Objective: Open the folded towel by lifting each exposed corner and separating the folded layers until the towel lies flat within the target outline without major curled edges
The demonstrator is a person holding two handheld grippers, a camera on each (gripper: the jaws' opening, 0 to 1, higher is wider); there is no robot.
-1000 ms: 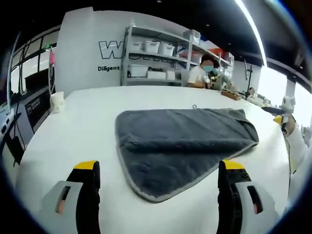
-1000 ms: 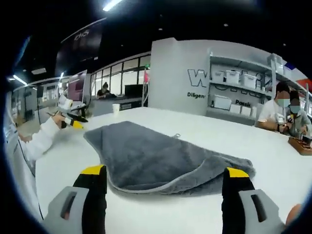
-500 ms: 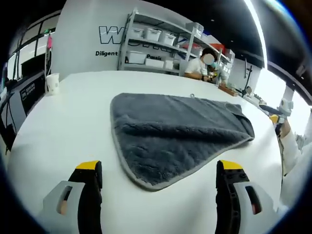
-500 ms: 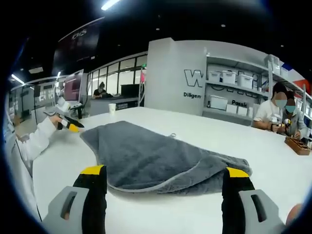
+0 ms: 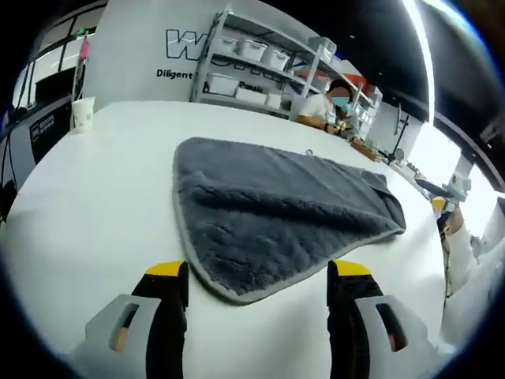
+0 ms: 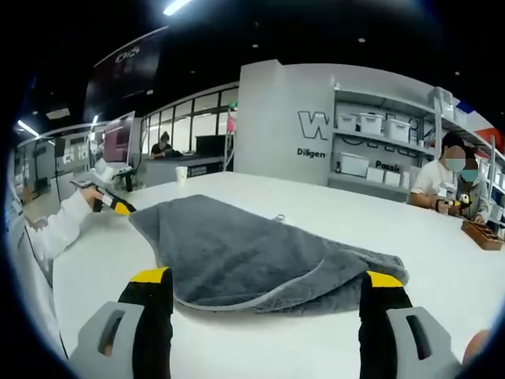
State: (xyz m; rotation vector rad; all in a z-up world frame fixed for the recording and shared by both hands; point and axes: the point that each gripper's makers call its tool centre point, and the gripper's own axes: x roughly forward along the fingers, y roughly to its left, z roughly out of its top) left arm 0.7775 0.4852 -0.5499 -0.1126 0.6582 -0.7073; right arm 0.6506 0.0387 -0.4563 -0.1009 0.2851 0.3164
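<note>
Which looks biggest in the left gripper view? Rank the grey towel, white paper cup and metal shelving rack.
1. Grey fleecy towel, largest by far.
2. Metal shelving rack; it stands far back, so its true size is unsure.
3. White paper cup, smallest.

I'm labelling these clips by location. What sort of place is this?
Probably an open-plan workshop or lab office: a large white table holding a grey towel, metal shelving stacked with white storage bins, and people working at the table's far end.
</note>
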